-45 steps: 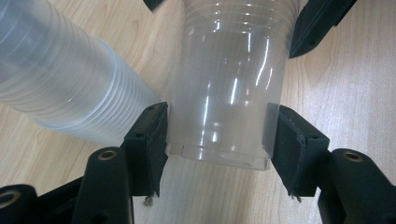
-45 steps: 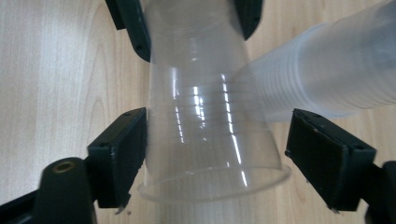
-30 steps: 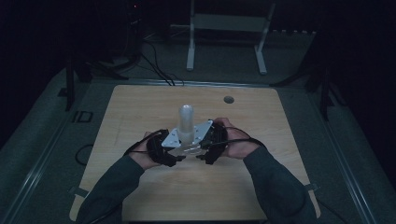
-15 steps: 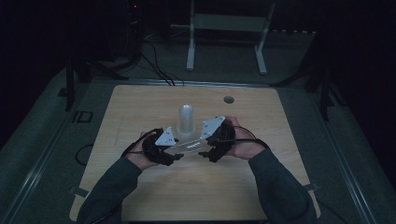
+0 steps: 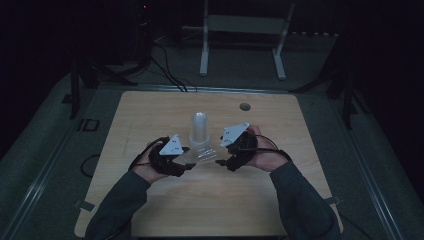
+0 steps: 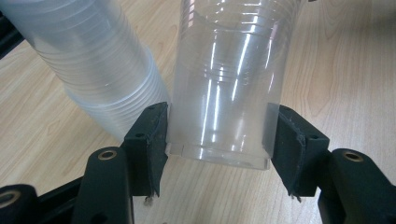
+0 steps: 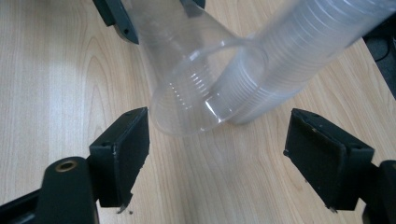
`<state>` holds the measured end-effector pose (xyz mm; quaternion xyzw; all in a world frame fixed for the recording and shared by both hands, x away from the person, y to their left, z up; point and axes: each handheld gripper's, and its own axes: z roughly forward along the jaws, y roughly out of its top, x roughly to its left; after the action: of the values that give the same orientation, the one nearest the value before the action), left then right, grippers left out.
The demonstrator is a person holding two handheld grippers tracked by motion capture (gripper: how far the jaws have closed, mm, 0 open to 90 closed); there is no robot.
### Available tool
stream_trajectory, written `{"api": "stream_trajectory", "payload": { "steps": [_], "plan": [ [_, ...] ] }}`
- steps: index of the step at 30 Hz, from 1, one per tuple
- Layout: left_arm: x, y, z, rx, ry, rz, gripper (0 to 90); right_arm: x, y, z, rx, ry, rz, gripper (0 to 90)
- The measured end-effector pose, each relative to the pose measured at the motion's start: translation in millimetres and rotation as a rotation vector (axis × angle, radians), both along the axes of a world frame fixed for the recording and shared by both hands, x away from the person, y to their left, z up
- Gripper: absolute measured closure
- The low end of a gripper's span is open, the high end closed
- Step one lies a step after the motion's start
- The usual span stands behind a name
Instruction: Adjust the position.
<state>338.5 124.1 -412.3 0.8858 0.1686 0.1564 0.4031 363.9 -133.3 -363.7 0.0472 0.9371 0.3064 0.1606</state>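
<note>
The left gripper clamps a single clear plastic cup lying at six o'clock of the upright stack of translucent cups. The right gripper, jaws just been closing with nothing gripped, faces its rim; next it likely must grip it.

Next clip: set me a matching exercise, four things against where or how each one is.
Things:
1. single clear cup
2. stack of cups
3. left gripper
4. right gripper

States:
a. jaws apart with nothing between the pads
b. upright on the table
c. held on its side near its base
d. clamped on a cup

Pairs: 1-c, 2-b, 3-d, 4-a
</note>
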Motion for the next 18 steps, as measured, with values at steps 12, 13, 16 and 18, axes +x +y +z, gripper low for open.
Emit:
{"api": "stream_trajectory", "payload": {
  "steps": [12,13,16,18],
  "plan": [
    [-1.8,7.9,-2.7,-0.065,-0.002,0.024,41.4,1.7,-9.0,-7.2,0.035,0.021,-0.024,26.6],
    [-2.0,8.3,-3.2,-0.07,-0.003,0.027,41.4,1.5,-9.6,-7.5,0.036,0.023,-0.027,26.6],
    [-1.7,9.4,-3.9,-0.078,-0.002,0.032,41.4,1.5,-11.2,-8.8,0.045,0.03,-0.029,26.7],
    [-1.6,9.9,-3.8,-0.08,-0.006,0.036,41.5,1.6,-11.8,-10.3,0.048,0.034,-0.027,26.7]
  ]
}}
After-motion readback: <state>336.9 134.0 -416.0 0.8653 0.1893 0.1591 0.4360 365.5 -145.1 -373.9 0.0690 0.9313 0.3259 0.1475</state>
